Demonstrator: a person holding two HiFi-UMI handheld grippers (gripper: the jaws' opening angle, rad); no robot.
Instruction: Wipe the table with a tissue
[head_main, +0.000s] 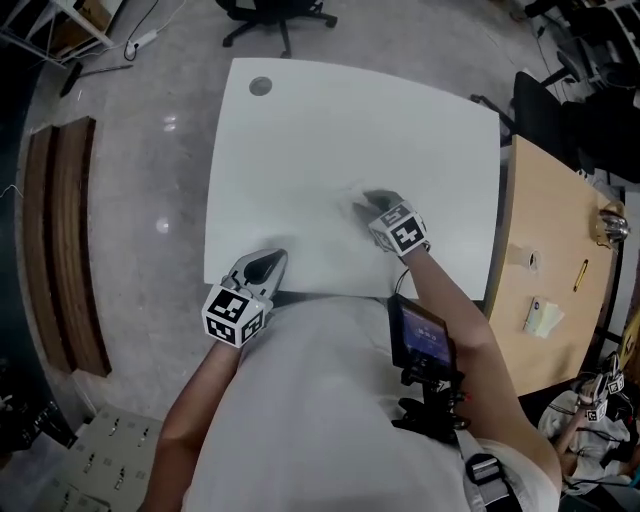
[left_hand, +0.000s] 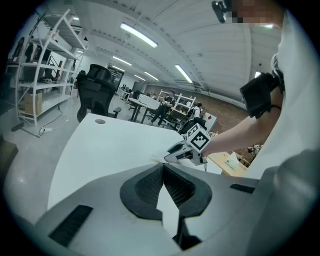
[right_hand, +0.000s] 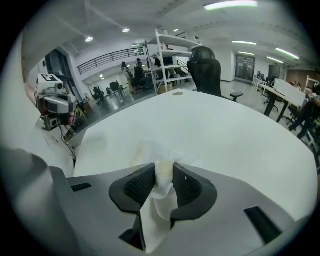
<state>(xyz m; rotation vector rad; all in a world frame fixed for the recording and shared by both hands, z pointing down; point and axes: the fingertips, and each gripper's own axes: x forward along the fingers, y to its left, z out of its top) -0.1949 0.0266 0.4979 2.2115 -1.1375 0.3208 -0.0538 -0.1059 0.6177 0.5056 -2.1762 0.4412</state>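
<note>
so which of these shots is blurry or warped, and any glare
Head view: the right tool looks motion-smeared at its tip, and lights glare off the floor. Right gripper view: fisheye bends the table edge; the tissue in the tool is soft. Left gripper view: same fisheye curve, dark corners.

Two hand-held grippers show, the left hand-held gripper (head_main: 266, 264) and the right hand-held gripper (head_main: 376, 204), with one tissue (right_hand: 161, 174), one white tabletop (head_main: 330, 130) and one wooden tabletop (head_main: 545, 235).
</note>
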